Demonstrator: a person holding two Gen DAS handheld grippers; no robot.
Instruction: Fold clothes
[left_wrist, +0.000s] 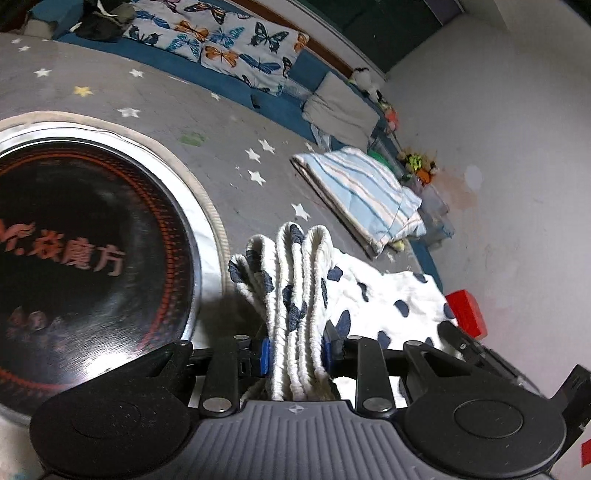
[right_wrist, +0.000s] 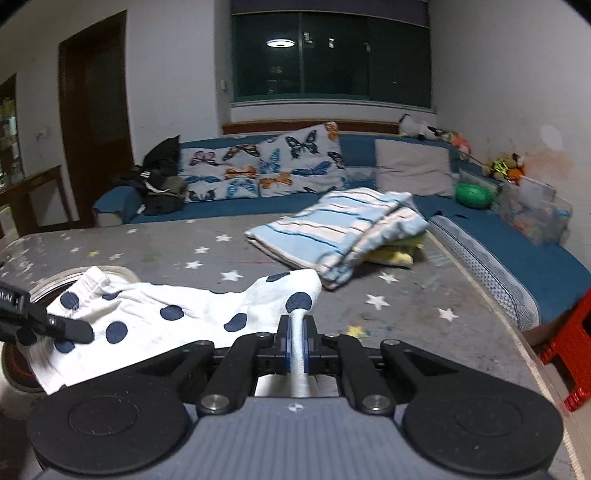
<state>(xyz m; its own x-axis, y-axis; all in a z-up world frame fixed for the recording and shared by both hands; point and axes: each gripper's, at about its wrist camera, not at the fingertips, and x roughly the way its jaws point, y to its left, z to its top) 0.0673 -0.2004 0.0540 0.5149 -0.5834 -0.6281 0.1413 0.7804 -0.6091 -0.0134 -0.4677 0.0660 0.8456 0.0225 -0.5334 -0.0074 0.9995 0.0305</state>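
Note:
A white garment with navy dots (right_wrist: 177, 317) hangs stretched between my two grippers above the grey star-print table (right_wrist: 184, 243). My left gripper (left_wrist: 297, 350) is shut on its bunched, ribbed waistband (left_wrist: 295, 280), several thick folds standing up between the blue pads. The rest of the dotted cloth (left_wrist: 391, 295) trails off to the right toward the other gripper. My right gripper (right_wrist: 297, 343) is shut on a thin pinched edge of the same garment. The left gripper's black fingertip (right_wrist: 70, 326) shows at the left edge of the right wrist view.
A folded blue-and-white striped cloth (right_wrist: 340, 229) lies on the table beyond the garment. A round black cooktop with a steel rim (left_wrist: 85, 258) is set into the table at the left. Blue sofa with butterfly cushions (right_wrist: 266, 170) behind; red stool (right_wrist: 569, 350) at the right.

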